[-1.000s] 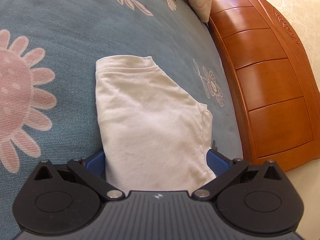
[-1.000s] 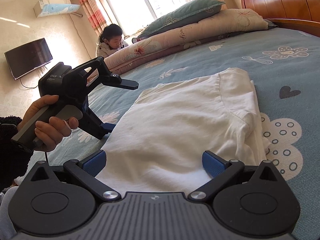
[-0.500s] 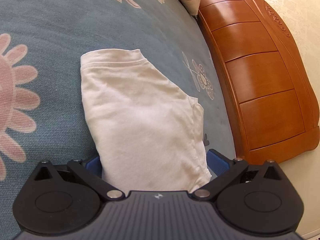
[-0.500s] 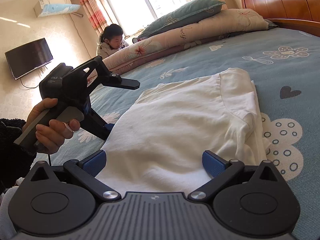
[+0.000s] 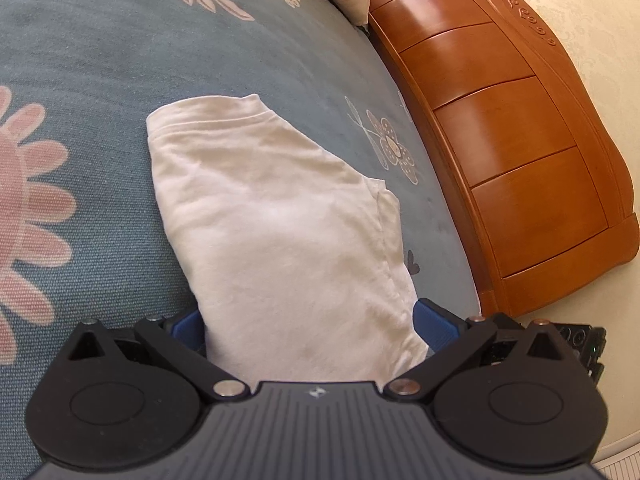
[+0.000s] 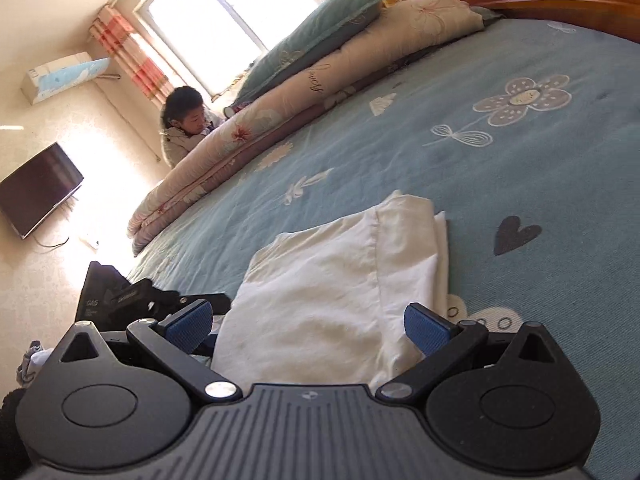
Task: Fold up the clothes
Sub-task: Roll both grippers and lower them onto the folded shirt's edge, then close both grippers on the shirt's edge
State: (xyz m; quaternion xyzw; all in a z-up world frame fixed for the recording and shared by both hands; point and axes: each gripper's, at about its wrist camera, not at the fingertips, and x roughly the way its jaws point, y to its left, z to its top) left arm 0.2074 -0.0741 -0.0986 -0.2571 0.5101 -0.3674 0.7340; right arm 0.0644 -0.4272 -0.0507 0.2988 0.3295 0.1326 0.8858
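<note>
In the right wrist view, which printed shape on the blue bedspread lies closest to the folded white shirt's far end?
The dark heart, just right of the white shirt. The big flower and white leaf sprig on the bedspread lie farther off.

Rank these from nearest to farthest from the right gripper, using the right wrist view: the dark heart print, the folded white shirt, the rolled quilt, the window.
1. Folded white shirt: directly ahead of the right gripper, between its open fingers.
2. Dark heart print: on the bedspread, ahead and to the right.
3. Rolled quilt: along the bed's far edge.
4. Window: on the back wall, behind the quilt.
</note>
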